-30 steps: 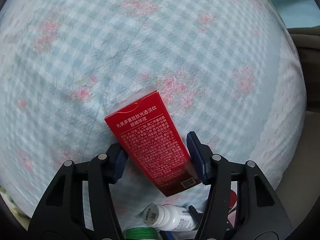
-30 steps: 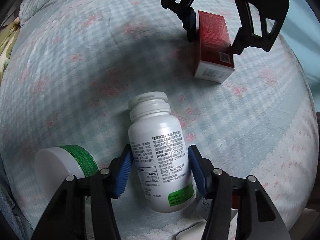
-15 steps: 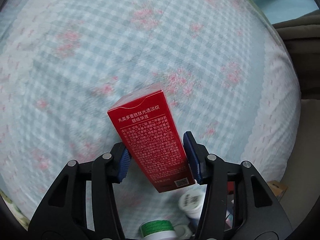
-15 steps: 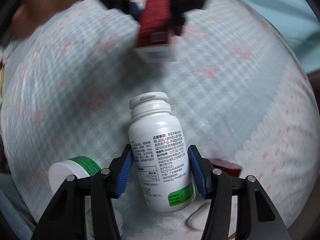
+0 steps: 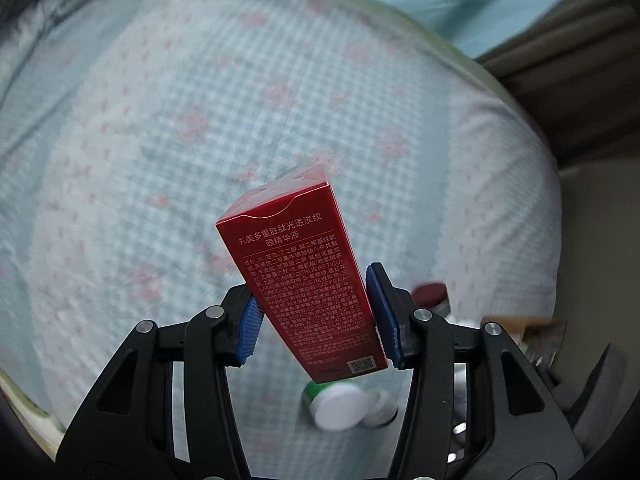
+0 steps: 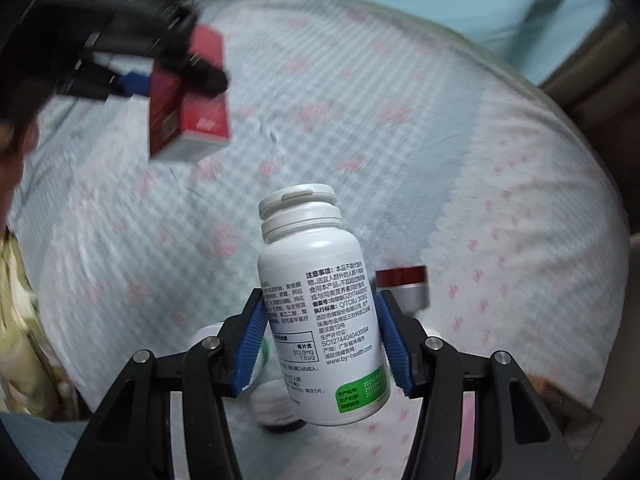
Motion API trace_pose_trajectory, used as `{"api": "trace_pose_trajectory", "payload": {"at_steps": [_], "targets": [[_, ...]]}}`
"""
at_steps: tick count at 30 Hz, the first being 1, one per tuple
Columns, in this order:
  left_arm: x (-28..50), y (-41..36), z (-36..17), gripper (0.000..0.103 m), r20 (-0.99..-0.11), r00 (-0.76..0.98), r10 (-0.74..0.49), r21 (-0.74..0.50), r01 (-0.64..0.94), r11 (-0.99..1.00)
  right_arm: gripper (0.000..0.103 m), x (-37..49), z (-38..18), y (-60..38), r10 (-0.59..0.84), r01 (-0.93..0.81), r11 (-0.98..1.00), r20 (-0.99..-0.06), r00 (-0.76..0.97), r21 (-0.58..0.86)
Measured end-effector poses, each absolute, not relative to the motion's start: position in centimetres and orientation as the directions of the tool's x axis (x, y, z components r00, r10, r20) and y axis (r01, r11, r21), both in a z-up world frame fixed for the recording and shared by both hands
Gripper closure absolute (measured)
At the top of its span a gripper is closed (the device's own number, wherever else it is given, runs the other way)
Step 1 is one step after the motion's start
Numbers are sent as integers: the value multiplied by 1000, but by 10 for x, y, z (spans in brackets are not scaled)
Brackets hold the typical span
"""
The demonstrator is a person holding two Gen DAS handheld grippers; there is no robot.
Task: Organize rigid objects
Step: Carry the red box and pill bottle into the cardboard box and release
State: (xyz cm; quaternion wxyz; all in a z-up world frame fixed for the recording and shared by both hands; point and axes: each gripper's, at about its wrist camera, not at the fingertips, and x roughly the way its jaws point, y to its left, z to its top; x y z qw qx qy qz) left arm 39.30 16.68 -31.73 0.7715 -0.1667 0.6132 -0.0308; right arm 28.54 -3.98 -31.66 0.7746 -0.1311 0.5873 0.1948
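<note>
My left gripper (image 5: 316, 312) is shut on a red carton (image 5: 304, 280) with white print and holds it well above the checked floral bedcover (image 5: 200, 100). The carton also shows in the right wrist view (image 6: 188, 100) at the upper left, blurred, with the left gripper (image 6: 160, 68) around it. My right gripper (image 6: 320, 344) is shut on a white pill bottle (image 6: 320, 300) with a white cap and a green label patch, lifted off the bedcover (image 6: 400, 100).
A green-labelled white tub (image 5: 336, 400) and a small jar (image 5: 380, 408) lie below the left gripper. A dark red-capped silver jar (image 6: 404, 288) stands on the cover, also in the left wrist view (image 5: 432, 296). More small white containers (image 6: 272, 400) lie under the right gripper. The bed edge is at right.
Both grippers have risen higher above the bedcover with their loads. The red carton has swung to the left in the right wrist view. The red-capped jar has come into view.
</note>
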Motion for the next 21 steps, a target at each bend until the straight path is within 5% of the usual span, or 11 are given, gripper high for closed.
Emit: {"api": "trace_pose_trajectory", "payload": {"at_steps": [21], "targets": [[266,63,-193,59,-856,366,-364,-337,136,932,52,193,-184,-172,207,-96,978,-880,428,184]]}}
